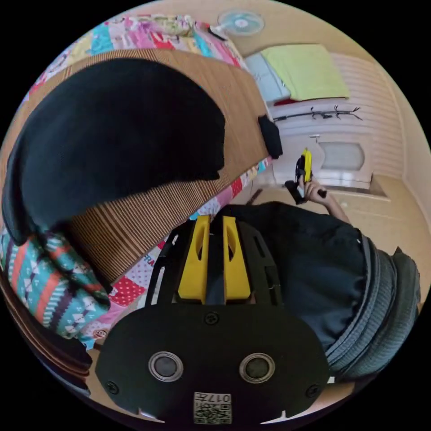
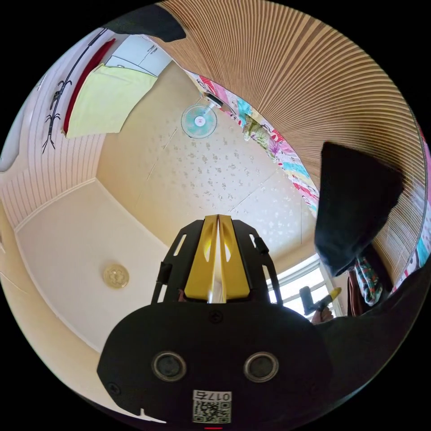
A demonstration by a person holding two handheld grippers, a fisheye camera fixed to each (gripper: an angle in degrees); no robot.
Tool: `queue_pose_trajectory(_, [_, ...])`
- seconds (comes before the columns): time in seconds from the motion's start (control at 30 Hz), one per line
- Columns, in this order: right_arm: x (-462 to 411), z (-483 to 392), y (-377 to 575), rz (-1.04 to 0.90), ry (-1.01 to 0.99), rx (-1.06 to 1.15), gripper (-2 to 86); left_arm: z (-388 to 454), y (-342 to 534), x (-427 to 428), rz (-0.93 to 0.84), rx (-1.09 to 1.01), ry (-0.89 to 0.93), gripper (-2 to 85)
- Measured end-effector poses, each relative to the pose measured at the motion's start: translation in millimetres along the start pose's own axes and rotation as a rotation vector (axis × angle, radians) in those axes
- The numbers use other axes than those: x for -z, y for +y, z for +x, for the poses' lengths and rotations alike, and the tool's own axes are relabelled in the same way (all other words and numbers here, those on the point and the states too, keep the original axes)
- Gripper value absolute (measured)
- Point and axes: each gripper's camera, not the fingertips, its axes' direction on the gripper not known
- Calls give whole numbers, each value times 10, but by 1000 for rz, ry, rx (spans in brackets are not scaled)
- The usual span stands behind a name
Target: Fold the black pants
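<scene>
My left gripper point(image 1: 215, 224) is closed on nothing, held off the striped mat point(image 1: 233, 103). The black pants point(image 1: 116, 134) lie folded at ten o'clock, long axis crosswise. My right gripper point(image 2: 218, 224), closed and empty, points ceilingward; the left is nearer.

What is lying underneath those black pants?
The black pants lie folded on a ribbed wooden-looking mat, which rests on a colourful patterned quilt. The stretch of mat directly beneath the pants is covered, so anything lying there cannot be seen.
</scene>
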Motion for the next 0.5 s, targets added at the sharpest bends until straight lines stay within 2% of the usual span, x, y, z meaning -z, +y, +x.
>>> queue_pose_trajectory(0.1, [-26, 16, -123, -15, -25, 17, 3, -329, -307, -526, -16, 146, 154, 115])
queue_pose_trajectory(0.17, [36, -12, -214, 2, -8, 36, 3, -755, -463, -760, 54, 281, 332, 151])
queue_pose_trajectory(0.3, [205, -25, -348, 76, 66, 44, 5, -1282, -786, -958, 103, 392, 461, 156])
queue_pose_trajectory(0.4, [260, -40, -525, 124, 311, 12, 7, -1355, -1136, -912, 84, 369, 420, 149])
queue_pose_trajectory(0.5, [93, -13, -952, 45, 616, -15, 14, -1215, -1354, -801, 117, 321, 360, 138])
